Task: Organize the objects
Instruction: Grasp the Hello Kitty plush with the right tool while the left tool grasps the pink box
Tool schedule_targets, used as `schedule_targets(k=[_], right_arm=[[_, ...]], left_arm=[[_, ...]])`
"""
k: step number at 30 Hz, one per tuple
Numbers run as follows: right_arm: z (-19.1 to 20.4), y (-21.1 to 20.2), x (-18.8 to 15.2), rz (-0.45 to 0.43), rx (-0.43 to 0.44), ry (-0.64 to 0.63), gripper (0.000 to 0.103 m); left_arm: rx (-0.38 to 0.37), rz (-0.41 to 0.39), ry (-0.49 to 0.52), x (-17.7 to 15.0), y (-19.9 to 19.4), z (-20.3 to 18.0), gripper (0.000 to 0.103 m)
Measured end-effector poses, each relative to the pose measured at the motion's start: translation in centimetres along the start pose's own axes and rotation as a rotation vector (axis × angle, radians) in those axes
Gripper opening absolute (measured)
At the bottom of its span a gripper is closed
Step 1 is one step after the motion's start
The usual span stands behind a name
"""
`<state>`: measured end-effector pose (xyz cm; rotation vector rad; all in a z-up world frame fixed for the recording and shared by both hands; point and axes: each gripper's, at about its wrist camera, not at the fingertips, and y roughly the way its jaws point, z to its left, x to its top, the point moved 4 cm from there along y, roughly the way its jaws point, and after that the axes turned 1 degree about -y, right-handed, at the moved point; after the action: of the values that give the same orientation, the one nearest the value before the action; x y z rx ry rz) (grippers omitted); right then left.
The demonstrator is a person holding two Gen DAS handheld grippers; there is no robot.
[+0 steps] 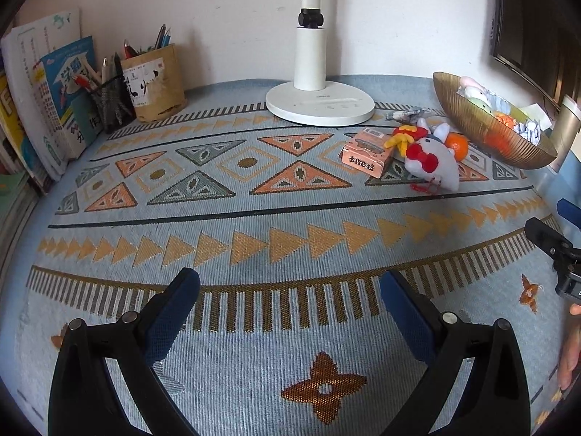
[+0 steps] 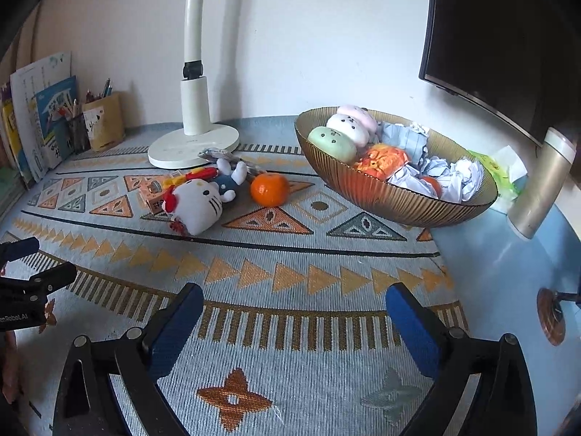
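A white cat plush with a red bow [image 1: 432, 165] [image 2: 198, 203] lies on the patterned mat beside an orange [image 1: 456, 146] [image 2: 269, 189], an orange card box [image 1: 366, 155] [image 2: 154, 196] and a red and yellow toy [image 1: 403, 136] [image 2: 192, 175]. A gold ribbed bowl [image 1: 483, 127] [image 2: 366, 190] to their right holds plush buns, orange peel and crumpled paper. My left gripper [image 1: 290, 290] is open and empty over the mat's near part. My right gripper [image 2: 294, 305] is open and empty, in front of the bowl.
A white lamp base [image 1: 319, 103] [image 2: 194, 145] stands at the back. Pen holders [image 1: 152, 80] and books [image 1: 47, 98] stand at the back left. A monitor [image 2: 508, 36] and a gold cylinder [image 2: 541, 189] are at the right. The other gripper shows at each view's edge [image 1: 555, 250] [image 2: 32, 283].
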<state>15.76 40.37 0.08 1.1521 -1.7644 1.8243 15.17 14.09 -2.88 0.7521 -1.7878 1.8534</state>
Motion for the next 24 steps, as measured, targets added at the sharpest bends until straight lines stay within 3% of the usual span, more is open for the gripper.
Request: schedule_targets(k=[6, 8, 9, 12, 13, 17, 19, 21, 22, 24], right_arm=[[0.0, 0.1, -0.1, 0.013, 0.003, 0.002, 0.101], [0.1, 0.8, -0.1, 0.058, 0.013, 0.007, 0.101], [0.3, 1.6, -0.2, 0.108, 0.036, 0.012, 0.101], [0.3, 4.7, -0.5, 0.285, 0.122, 0.032, 0.101], [0.1, 4.7, -0.1, 0.285, 0.138, 0.050, 0.100], [0.3, 4.3, 3.1, 0.309, 0.386, 0.233, 0.099], [1.6, 4.4, 5.3, 0.286, 0.419, 0.228, 0.099], [3.3, 5.5, 7.0, 0.275, 0.413, 0.190, 0.091], [4.0, 6.3, 7.7, 0.271, 0.393, 0.179, 0.079], [4.7, 8.5, 8.5, 0.287, 0.364, 0.206, 0.076]], left_arm=[[-0.004, 0.031, 0.016, -0.2, 0.4, -0.4, 0.100], [-0.052, 0.090, 0.071, -0.1, 1.6, -1.5, 0.100], [-0.079, 0.128, 0.118, 0.0, 2.2, -2.2, 0.101], [-0.071, 0.095, 0.255, 2.8, 2.6, -3.9, 0.100], [-0.087, 0.077, 0.276, 3.8, 2.7, -4.3, 0.099], [-0.108, 0.019, 0.369, 6.5, 4.5, -6.0, 0.096], [-0.118, 0.034, 0.382, 7.3, 6.1, -6.2, 0.081], [-0.141, 0.058, 0.380, 8.0, 7.9, -6.3, 0.079], [-0.149, 0.060, 0.377, 8.0, 8.2, -6.3, 0.079], [-0.211, 0.060, 0.362, 8.3, 8.7, -6.5, 0.079]])
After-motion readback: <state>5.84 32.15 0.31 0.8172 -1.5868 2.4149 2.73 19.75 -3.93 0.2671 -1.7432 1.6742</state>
